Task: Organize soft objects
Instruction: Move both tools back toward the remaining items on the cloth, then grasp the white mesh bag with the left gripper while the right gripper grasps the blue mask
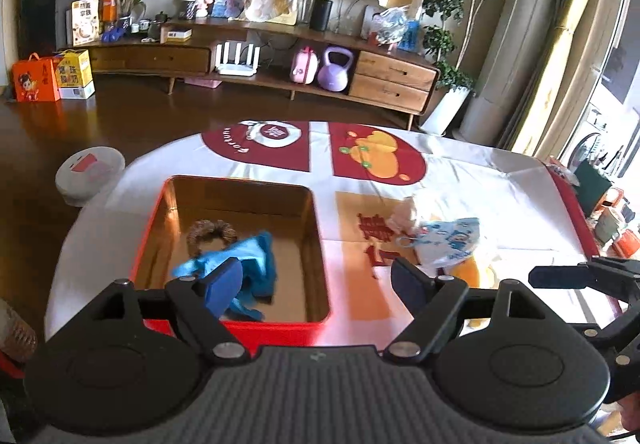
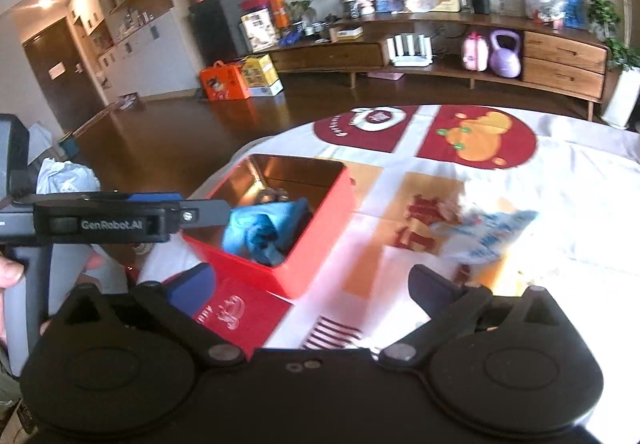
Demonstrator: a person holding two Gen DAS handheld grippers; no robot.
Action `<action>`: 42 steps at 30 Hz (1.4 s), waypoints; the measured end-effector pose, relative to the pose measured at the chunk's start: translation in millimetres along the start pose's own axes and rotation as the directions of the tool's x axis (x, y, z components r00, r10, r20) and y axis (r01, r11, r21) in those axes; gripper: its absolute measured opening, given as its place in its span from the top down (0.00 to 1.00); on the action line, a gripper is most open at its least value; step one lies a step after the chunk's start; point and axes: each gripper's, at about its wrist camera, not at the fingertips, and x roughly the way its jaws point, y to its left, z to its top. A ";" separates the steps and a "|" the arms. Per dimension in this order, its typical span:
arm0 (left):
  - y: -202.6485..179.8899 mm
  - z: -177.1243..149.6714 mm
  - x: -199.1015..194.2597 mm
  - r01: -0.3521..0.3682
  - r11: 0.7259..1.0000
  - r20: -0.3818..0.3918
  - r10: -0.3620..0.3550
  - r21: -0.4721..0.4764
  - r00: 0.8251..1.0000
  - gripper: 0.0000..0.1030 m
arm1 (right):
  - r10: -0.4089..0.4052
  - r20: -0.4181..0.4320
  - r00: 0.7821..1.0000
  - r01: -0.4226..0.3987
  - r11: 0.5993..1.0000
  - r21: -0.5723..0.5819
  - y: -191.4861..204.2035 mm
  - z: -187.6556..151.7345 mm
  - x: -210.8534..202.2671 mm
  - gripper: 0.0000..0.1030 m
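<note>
A red box (image 1: 280, 328) with a gold inside sits on the table; it also shows in the right wrist view (image 2: 320, 240). In it lie a blue cloth (image 1: 248, 260) (image 2: 264, 228) and a brown hair scrunchie (image 1: 212, 234) (image 2: 272, 197). A blue patterned face mask (image 1: 448, 240) (image 2: 492, 232) lies on the tablecloth to the right of the box, with a small pink soft item (image 1: 402, 218) beside it. My left gripper (image 1: 318, 280) is open and empty above the box's near edge. My right gripper (image 2: 310, 292) is open and empty, near the box's front corner.
The round table has a white, red and orange cloth (image 1: 500, 196). A robot vacuum (image 1: 90, 174) sits on the dark floor to the left. A long wooden cabinet (image 1: 280, 60) stands behind. The left gripper's body (image 2: 100, 222) shows at the left of the right wrist view.
</note>
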 end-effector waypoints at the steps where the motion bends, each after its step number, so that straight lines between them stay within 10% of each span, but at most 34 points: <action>1: -4.1 -2.8 -1.1 -0.005 1.000 0.009 0.005 0.000 1.000 0.21 | -0.009 0.006 1.000 0.009 1.000 0.005 -4.5 -4.2 -4.6 0.00; 21: -94.1 -48.3 60.7 0.017 0.996 -0.088 -0.009 0.088 0.996 0.10 | -0.208 0.022 0.978 0.206 0.975 0.086 -106.8 -40.7 -30.4 0.00; 42: -115.8 -51.7 160.4 -0.006 0.990 -0.216 0.036 0.141 0.976 0.10 | -0.243 -0.036 0.969 0.245 0.966 0.079 -156.9 9.1 48.0 0.04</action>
